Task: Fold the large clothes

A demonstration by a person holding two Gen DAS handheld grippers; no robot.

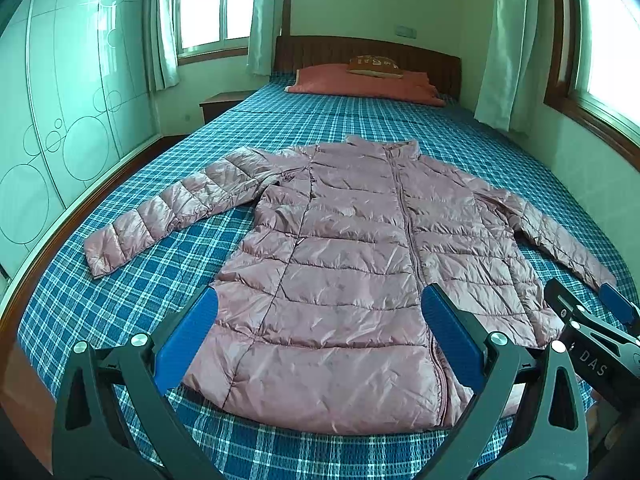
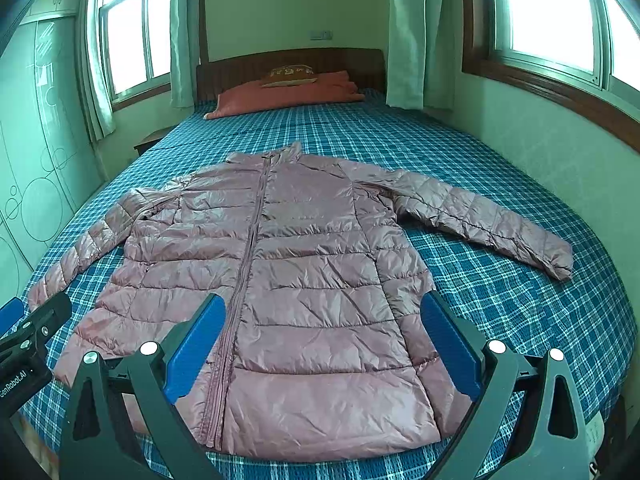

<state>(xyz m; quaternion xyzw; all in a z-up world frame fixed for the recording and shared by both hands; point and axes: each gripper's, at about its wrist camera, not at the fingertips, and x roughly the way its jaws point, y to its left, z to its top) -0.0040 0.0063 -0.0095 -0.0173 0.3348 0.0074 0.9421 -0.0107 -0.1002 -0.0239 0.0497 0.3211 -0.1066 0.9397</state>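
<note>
A pink quilted puffer jacket lies flat and zipped on the blue plaid bed, collar toward the headboard, both sleeves spread outward. It also shows in the right wrist view. My left gripper is open and empty, held above the jacket's hem on its left half. My right gripper is open and empty, held above the hem on the jacket's right half. Each gripper shows at the edge of the other's view: the right one, the left one.
The blue plaid bed fills the room. A red pillow with a small brown cushion lies by the wooden headboard. A wardrobe stands left, a nightstand beside the bed, and a wall with windows right.
</note>
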